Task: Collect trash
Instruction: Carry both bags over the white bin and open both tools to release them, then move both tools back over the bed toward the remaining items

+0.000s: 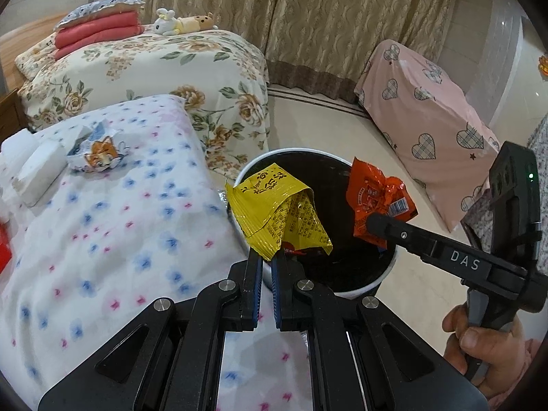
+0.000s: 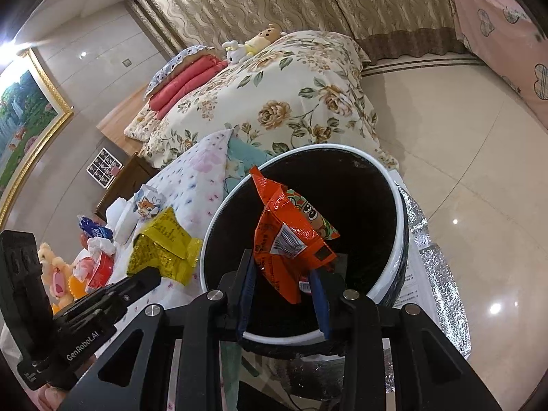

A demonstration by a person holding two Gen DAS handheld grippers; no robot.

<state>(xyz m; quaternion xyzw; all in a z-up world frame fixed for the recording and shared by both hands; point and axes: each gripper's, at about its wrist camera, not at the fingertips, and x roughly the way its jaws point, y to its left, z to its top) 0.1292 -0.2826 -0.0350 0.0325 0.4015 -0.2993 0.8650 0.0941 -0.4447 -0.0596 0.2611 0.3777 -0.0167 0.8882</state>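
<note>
Two wrappers up, one in each of our tools! Our left hand-held gripper [image 1: 270,257] is pinched tight on the bottom corner of the yellow wrapper [image 1: 277,212], which hangs over the near-left rim of the bin [image 1: 387,267]. Our right hand-held gripper [image 2: 284,274] stands partly open, and the orange wrapper [image 2: 291,236] sits between its blue pads [image 2: 320,294] right above the bin's dark mouth; whether both pads press on it, we cannot tell, since the wrapper hides the tips.

One bin, white-rimmed, black inside, its bottom too dark to read. On the table [image 1: 113,239] with the flowered cloth to the left we count one more crumpled wrapper with a cartoon cat [image 1: 99,154], lying beside one white block [image 1: 37,167]. From the right wrist view, a blue packet [image 2: 94,229] and a red-and-white bundle [image 2: 97,263] crowd the table's far-left end, partly hidden behind our left tool. One hand [image 1: 486,346] shows at the right edge, cut off at the wrist. Beyond, one floral bed [image 1: 164,78] carries two plush toys [image 1: 185,22].
</note>
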